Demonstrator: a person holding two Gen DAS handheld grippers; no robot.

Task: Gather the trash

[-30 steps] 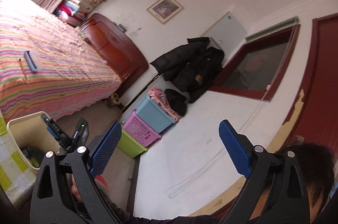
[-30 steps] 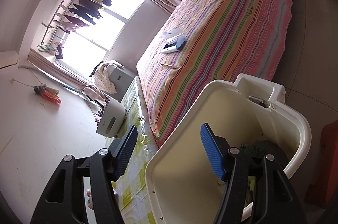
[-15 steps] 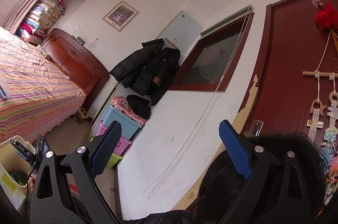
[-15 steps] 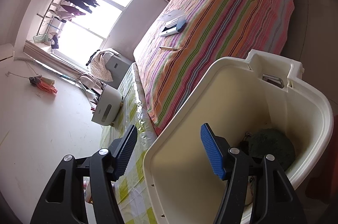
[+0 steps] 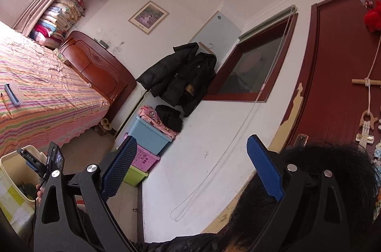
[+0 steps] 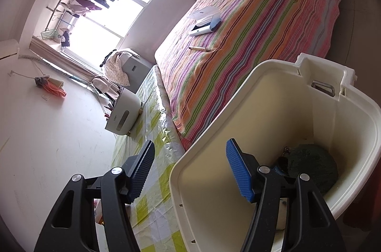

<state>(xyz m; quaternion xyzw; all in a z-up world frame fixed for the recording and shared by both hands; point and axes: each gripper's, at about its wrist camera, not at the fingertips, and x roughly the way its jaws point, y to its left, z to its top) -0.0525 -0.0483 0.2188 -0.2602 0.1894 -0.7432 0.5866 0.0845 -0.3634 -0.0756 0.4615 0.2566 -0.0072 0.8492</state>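
Since the earlier frame, the left tool (image 5: 190, 168) is swinging up toward the wall, while the right tool (image 6: 190, 168) is hovering at the bin (image 6: 357, 123) rim. Both are standing open and empty (trash (image 6: 312, 166) is lying at the bin's bottom); the next pickup should be sought on the bed (image 6: 262, 26), keeping the bin upright.

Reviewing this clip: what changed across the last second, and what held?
The left claw swung away from the bed toward the red door, then settled. The right claw crept closer over the cream bin. Nothing was gripped or released; both claws stayed open and empty, with the trash still in the bin.
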